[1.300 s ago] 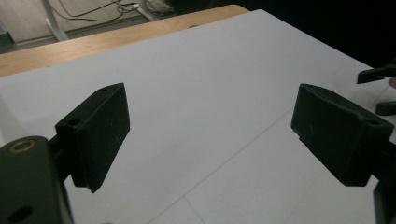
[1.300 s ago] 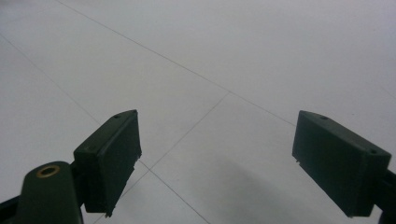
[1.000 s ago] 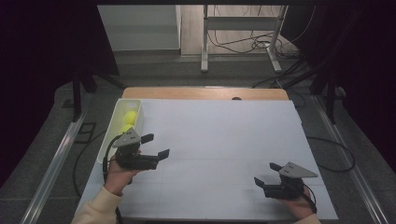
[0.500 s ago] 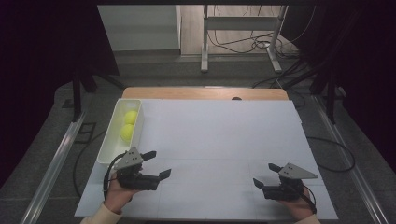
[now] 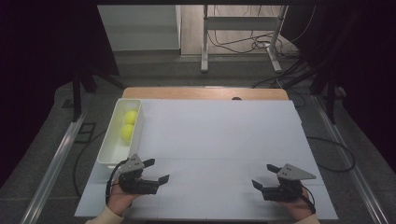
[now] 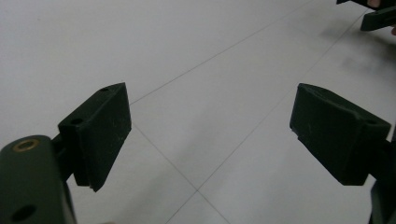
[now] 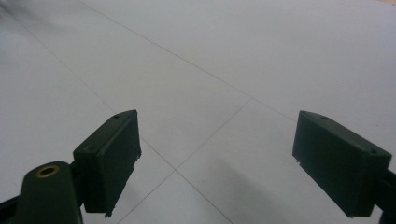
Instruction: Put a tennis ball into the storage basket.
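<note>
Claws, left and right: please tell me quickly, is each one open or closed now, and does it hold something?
Left claw: open, holding nothing.
Right claw: open, holding nothing.

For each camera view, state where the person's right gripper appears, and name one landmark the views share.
High view: right gripper at lower right, jaws open.
Left gripper view: its jaw tips at the top right corner.
Right gripper view: its own two jaws rise from the bottom.
Shared landmark: the white table with thin seams.

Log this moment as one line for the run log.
left gripper: open, empty, near table edge | right gripper: open, empty | balls: two, in bin, untouched
</note>
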Demonstrator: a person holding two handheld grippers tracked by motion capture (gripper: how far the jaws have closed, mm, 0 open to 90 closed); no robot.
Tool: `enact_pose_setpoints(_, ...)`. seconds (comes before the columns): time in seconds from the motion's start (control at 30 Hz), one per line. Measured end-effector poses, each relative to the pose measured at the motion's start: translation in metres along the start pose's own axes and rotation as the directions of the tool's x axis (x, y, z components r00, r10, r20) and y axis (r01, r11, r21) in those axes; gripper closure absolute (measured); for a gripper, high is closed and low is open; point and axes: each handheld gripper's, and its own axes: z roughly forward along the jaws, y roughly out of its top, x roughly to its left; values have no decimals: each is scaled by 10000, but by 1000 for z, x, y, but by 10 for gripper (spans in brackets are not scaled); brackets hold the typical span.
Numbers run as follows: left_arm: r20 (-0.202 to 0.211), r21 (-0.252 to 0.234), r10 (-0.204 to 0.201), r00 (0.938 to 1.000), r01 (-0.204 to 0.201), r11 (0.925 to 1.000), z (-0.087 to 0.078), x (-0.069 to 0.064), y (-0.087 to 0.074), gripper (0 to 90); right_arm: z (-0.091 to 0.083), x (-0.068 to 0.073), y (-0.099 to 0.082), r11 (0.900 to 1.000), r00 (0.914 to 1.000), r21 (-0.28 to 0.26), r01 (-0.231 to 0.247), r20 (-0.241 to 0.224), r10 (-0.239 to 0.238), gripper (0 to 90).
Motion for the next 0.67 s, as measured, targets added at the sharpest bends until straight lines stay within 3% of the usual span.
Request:
enact_pose_setpoints(0.23,5,131,-173,9999,173,9998,7,6,-1,134,-1,-1,-1,10000,10000,13,-61,67,61,156)
enact_pose_setpoints(0.67,-112,128,12,9999,-11,9999,9,6,-1,134,-2,-1,-1,10000,10000,2,23,73,-23,156)
